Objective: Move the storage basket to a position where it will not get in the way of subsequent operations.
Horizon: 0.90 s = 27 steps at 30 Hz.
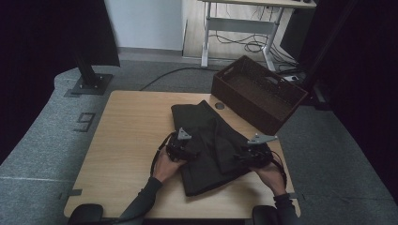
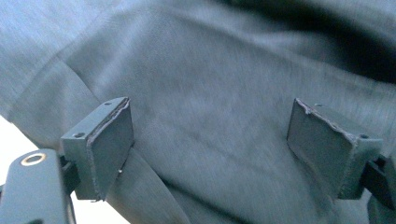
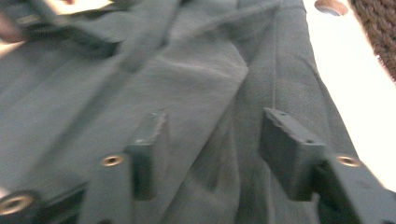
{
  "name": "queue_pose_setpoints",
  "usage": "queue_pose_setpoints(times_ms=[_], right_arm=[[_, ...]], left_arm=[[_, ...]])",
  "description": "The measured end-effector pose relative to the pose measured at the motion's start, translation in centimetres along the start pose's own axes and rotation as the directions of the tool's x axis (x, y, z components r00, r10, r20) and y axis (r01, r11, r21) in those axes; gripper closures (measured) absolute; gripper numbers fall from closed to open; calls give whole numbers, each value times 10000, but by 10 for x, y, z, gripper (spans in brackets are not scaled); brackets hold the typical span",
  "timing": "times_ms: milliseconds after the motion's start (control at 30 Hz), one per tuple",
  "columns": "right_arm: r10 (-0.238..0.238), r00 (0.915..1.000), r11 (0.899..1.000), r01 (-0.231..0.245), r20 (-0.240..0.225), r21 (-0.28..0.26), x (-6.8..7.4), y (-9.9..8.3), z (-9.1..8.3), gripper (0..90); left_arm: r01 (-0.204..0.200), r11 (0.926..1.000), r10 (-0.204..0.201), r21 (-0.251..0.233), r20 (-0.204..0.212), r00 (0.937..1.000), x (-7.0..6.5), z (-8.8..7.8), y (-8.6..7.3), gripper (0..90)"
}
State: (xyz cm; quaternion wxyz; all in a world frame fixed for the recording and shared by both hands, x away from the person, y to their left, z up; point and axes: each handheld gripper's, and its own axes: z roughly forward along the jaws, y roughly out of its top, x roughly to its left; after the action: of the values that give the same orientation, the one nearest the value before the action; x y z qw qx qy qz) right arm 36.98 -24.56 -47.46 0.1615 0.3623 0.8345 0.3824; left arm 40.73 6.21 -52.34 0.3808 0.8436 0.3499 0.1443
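Note:
A dark grey garment (image 1: 209,133) lies folded on the wooden table (image 1: 126,140). My left gripper (image 1: 188,149) hovers over the garment's left half. In the left gripper view its jaws stand wide apart over smooth cloth (image 2: 205,102), and the gripper (image 2: 210,149) is open with nothing pinched. My right gripper (image 1: 248,155) is at the garment's right side. In the right gripper view it (image 3: 215,149) is open, and a raised fold of the cloth (image 3: 210,93) runs between the jaws without being pressed.
A brown woven basket (image 1: 258,93) stands at the table's far right corner, with a round cable hole (image 1: 219,106) beside it. Bare tabletop lies left of the garment. A black stand base (image 1: 89,84) and desk legs sit on the floor beyond.

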Motion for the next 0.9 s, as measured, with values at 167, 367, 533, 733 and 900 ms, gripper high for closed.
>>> queue_pose_setpoints(times_ms=[167, 367, 533, 733, 900], right_arm=[[370, 9979, 9981, -395, 530, 470, -10, -12, 36, 310], [323, 9986, 9942, -364, 424, 1012, -6, -29, 56, 320], [310, 9993, 9937, -329, 188, 1068, 7, -32, 58, 322], [83, 9996, 9934, -52, -265, 1145, 44, -30, 61, 324], [-504, 9965, 9909, 583, -674, 1214, 84, -23, 66, 328]], left_arm=[[-490, 9981, 505, 382, -413, 9979, -2, 5, -9, 150], [-347, 9979, 374, 549, -487, 9981, 5, 2, -21, 153], [-388, 9968, 430, 702, -596, 9973, 9, -6, -27, 154], [-331, 9951, 399, 929, -722, 9966, 22, -26, -41, 155], [338, 9949, -283, 949, -587, 9979, 42, -46, -60, 167]])
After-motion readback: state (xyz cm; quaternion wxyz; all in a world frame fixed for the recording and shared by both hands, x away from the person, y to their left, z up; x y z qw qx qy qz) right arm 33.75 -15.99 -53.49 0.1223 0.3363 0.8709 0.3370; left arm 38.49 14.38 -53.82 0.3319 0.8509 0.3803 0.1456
